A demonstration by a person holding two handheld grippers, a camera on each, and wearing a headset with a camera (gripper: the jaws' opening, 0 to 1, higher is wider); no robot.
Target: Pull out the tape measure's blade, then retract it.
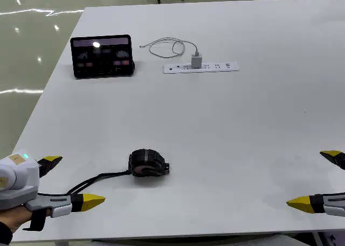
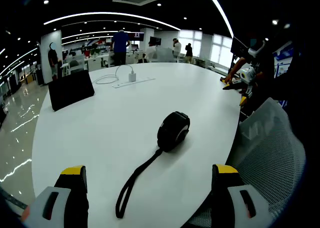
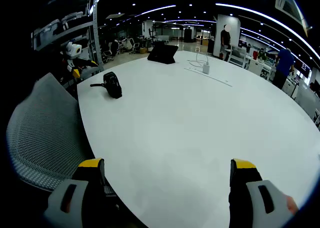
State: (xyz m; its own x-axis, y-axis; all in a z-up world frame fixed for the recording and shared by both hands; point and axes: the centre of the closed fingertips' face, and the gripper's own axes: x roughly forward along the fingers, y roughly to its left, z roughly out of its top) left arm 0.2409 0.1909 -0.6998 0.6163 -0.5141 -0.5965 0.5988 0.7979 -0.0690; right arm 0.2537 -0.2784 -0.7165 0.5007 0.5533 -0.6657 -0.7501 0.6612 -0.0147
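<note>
A black tape measure lies on the white table near its front edge, with a black wrist strap trailing to the left. My left gripper is open at the front left, its yellow-tipped jaws either side of the strap's end. The left gripper view has the tape measure a short way ahead and the strap running back between the jaws. My right gripper stands open at the front right edge, far from the tape measure. No blade is drawn out.
A black tablet-like screen stands at the back left. A white power strip with a charger and coiled white cable lies behind the middle. A grey mesh chair back sits by the front edge.
</note>
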